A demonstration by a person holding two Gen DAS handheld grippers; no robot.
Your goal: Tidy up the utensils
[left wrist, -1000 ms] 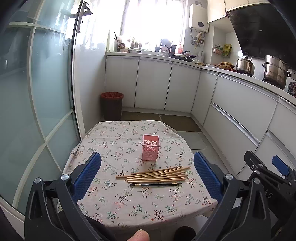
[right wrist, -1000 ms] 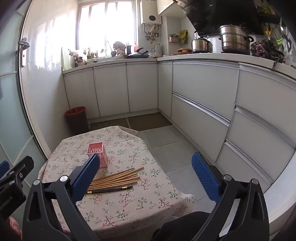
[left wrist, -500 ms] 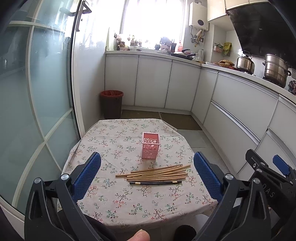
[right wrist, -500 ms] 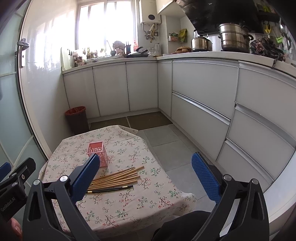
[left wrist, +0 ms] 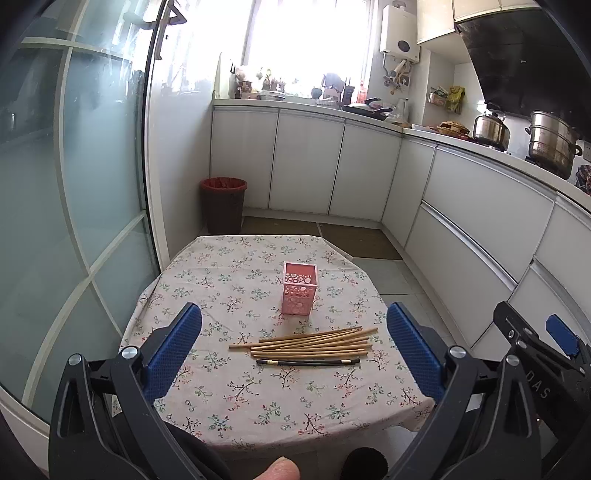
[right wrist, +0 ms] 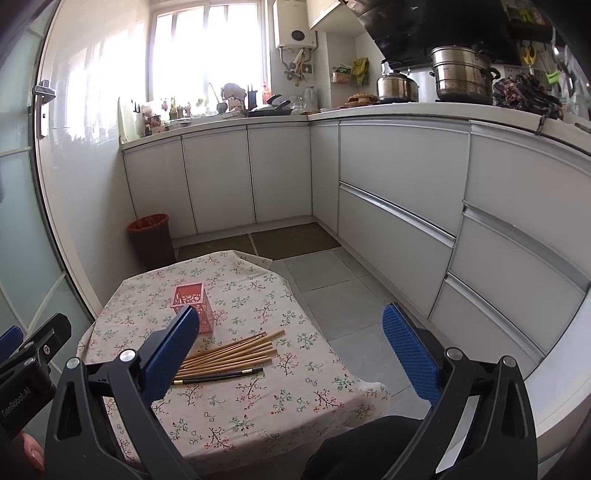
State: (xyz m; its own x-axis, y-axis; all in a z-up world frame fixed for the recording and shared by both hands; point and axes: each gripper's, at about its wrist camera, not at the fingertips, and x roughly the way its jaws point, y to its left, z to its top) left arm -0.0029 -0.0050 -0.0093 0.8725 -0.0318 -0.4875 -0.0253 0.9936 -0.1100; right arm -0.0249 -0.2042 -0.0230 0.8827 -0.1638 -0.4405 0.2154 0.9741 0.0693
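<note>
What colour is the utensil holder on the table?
Pink, with cut-out circle patterning: the utensil holder shows best in the left wrist view.

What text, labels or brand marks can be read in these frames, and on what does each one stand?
"DAS": partial lettering on the right gripper, seen in the left wrist view.
"GenRobot.AI": on the left gripper, printed upside down in the right wrist view.
Range hood logo: too small to read.

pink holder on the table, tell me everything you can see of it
The pink square plastic holder stands upright on the floral tablecloth, near the table's middle. Its walls are pierced with round cut-outs and its top is open; it looks empty. It sits just behind the pile of wooden chopsticks, apart from them. Neither gripper touches it.
</note>
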